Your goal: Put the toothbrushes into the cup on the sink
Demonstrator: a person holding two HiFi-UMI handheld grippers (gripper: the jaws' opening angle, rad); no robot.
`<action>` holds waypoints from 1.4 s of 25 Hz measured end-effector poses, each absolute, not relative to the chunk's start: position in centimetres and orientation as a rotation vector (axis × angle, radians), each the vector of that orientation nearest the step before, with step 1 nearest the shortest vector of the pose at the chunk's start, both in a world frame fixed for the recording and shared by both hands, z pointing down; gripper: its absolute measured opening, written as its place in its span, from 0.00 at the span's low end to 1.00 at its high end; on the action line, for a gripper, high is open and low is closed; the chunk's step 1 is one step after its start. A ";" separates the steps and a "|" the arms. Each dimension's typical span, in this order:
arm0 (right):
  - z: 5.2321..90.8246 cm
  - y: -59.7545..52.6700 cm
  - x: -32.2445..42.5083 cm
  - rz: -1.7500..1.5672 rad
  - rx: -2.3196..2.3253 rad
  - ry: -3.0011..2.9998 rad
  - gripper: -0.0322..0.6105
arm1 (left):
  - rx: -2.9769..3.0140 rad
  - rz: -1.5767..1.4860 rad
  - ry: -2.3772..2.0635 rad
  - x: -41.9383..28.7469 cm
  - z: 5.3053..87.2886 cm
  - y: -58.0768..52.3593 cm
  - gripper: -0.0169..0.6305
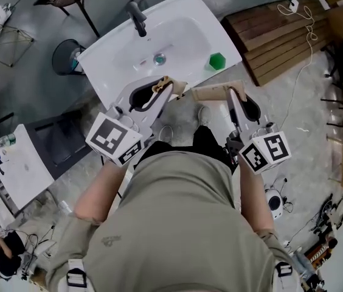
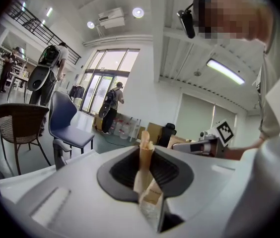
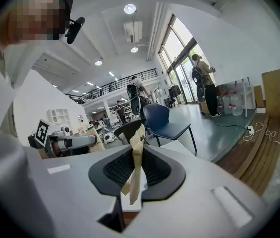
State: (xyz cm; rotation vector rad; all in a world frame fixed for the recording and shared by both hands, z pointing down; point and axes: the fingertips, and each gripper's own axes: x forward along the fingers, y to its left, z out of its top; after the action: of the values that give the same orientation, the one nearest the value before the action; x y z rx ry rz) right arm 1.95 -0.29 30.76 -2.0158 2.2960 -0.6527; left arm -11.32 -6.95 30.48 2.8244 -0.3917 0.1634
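Cup (image 1: 217, 61), green, one, stands on the sink (image 1: 183, 14) at its right rim; one faucet (image 1: 137, 18) rises at the far rim. At the sink's near edge, left gripper (image 1: 166, 85) and right gripper (image 1: 232, 93) each pinch one tan paper packet (image 2: 145, 157) (image 3: 136, 157).

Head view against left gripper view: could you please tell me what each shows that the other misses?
Only the head view shows the sink basin and the green cup on it. Only the left gripper view shows a blue chair and people by the glass doors. Both show the left claw shut on a tan paper packet, and the right gripper.
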 end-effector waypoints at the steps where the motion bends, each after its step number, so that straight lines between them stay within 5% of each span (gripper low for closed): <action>1: 30.8 -0.6 2.4 -0.656 -1.988 2.316 0.12 | 2.823 0.170 -0.418 -11.0 30.5 -7.0 0.10; 35: 31.4 -9.0 17.5 -0.629 -1.485 2.690 0.12 | 2.635 0.225 -1.099 0.8 30.2 -9.6 0.10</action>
State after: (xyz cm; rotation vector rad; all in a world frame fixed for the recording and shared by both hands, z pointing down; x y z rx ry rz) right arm 17.51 -9.02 31.38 -1.4848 2.6904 -0.6287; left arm 0.79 -9.61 30.21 2.6354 -1.0987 0.2254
